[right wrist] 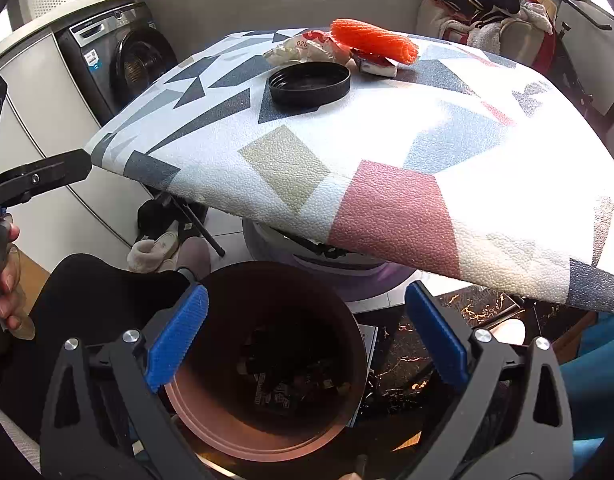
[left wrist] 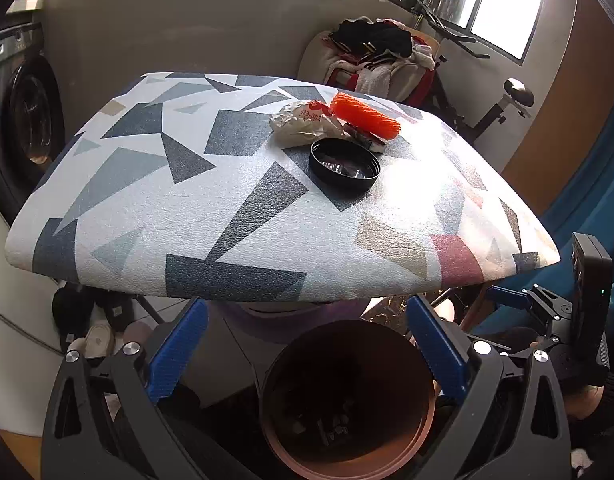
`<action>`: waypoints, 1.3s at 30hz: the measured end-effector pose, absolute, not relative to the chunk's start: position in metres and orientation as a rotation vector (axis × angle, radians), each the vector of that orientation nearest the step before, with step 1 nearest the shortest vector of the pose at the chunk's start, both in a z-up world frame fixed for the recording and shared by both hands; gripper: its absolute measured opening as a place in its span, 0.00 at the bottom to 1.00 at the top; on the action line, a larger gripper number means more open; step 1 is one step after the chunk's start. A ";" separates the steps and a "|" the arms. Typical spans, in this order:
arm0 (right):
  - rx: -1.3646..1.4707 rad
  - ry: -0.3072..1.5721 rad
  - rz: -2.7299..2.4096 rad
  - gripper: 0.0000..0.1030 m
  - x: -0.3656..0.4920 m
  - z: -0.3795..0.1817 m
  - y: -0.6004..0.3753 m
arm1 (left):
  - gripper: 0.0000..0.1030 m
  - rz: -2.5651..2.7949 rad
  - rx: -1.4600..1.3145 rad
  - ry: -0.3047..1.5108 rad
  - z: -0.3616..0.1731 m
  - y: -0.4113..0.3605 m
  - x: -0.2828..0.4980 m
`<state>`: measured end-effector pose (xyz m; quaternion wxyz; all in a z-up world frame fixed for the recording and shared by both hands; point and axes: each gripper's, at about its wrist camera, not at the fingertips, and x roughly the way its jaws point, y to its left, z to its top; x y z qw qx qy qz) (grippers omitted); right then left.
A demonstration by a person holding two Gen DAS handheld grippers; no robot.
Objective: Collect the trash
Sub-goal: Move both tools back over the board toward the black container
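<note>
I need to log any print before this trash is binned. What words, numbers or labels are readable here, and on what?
"028-38", partly hidden, in red: crumpled white wrapper on the table.
Brand line on the washing machine: too small to read.
Stickers on the washing machine front: blurred.
Print on the scraps inside the brown bin: too dark to read.
Small packet under the orange mesh: unreadable.

crumpled wrapper (left wrist: 303,124) reads "028-38".

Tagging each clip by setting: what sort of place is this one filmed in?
Most likely a home laundry or utility corner. A front-loading washing machine stands by the wall, a chair piled with clothes sits under the window, and slippers lie on the floor beneath the small patterned table.
</note>
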<state>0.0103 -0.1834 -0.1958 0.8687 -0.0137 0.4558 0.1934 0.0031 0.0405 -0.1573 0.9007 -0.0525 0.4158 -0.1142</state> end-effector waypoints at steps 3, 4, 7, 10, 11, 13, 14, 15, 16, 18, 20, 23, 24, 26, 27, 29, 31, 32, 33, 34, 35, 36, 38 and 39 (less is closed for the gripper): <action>0.004 0.940 0.410 0.94 0.017 -0.188 -0.191 | 0.94 -0.237 -0.100 0.854 -0.156 0.040 0.007; 0.013 0.938 0.406 0.94 0.020 -0.185 -0.192 | 0.94 -0.236 -0.102 0.852 -0.156 0.040 0.008; 0.008 0.936 0.381 0.94 0.028 -0.179 -0.196 | 0.94 -0.242 -0.114 0.846 -0.154 0.042 0.011; 0.004 0.918 0.389 0.94 0.033 -0.174 -0.201 | 0.94 -0.241 -0.111 0.836 -0.152 0.043 0.013; 0.004 0.910 0.394 0.94 0.035 -0.172 -0.202 | 0.94 -0.239 -0.110 0.831 -0.152 0.044 0.014; 0.001 0.895 0.398 0.94 0.038 -0.168 -0.205 | 0.94 -0.234 -0.115 0.824 -0.151 0.046 0.016; -0.004 0.887 0.403 0.94 0.039 -0.166 -0.206 | 0.94 -0.233 -0.122 0.824 -0.151 0.047 0.017; -0.019 0.877 0.400 0.94 0.040 -0.165 -0.206 | 0.94 -0.234 -0.130 0.825 -0.152 0.048 0.019; -0.040 0.872 0.394 0.94 0.042 -0.164 -0.205 | 0.94 -0.233 -0.135 0.827 -0.153 0.049 0.021; -0.069 0.875 0.385 0.94 0.046 -0.163 -0.205 | 0.94 -0.231 -0.139 0.832 -0.154 0.050 0.025; -0.066 0.872 0.377 0.94 0.050 -0.162 -0.207 | 0.94 -0.235 -0.139 0.837 -0.155 0.051 0.028; -0.043 0.864 0.375 0.94 0.057 -0.160 -0.212 | 0.94 -0.244 -0.130 0.843 -0.156 0.050 0.035; -0.038 0.867 0.375 0.94 0.060 -0.160 -0.213 | 0.94 -0.248 -0.126 0.844 -0.156 0.050 0.037; -0.032 0.872 0.363 0.94 0.066 -0.161 -0.216 | 0.94 -0.253 -0.114 0.843 -0.156 0.049 0.042; -0.028 0.876 0.356 0.94 0.069 -0.161 -0.217 | 0.94 -0.250 -0.107 0.839 -0.156 0.049 0.044; -0.024 0.877 0.339 0.94 0.075 -0.161 -0.221 | 0.94 -0.247 -0.101 0.837 -0.156 0.049 0.050; -0.025 0.873 0.325 0.94 0.081 -0.161 -0.226 | 0.94 -0.252 -0.095 0.836 -0.156 0.048 0.056; -0.022 0.871 0.319 0.94 0.084 -0.161 -0.229 | 0.94 -0.261 -0.090 0.833 -0.155 0.047 0.059; -0.017 0.868 0.315 0.94 0.087 -0.161 -0.232 | 0.94 -0.272 -0.091 0.828 -0.154 0.046 0.063; -0.011 0.865 0.309 0.94 0.090 -0.161 -0.235 | 0.94 -0.286 -0.105 0.822 -0.153 0.046 0.067; -0.005 0.864 0.303 0.94 0.093 -0.161 -0.238 | 0.94 -0.300 -0.121 0.820 -0.151 0.046 0.072; 0.009 0.861 0.297 0.94 0.096 -0.161 -0.242 | 0.94 -0.311 -0.129 0.819 -0.151 0.045 0.078; 0.044 0.855 0.283 0.94 0.102 -0.161 -0.250 | 0.94 -0.330 -0.109 0.826 -0.150 0.037 0.090; 0.062 0.853 0.275 0.94 0.105 -0.162 -0.254 | 0.94 -0.342 -0.085 0.829 -0.150 0.030 0.096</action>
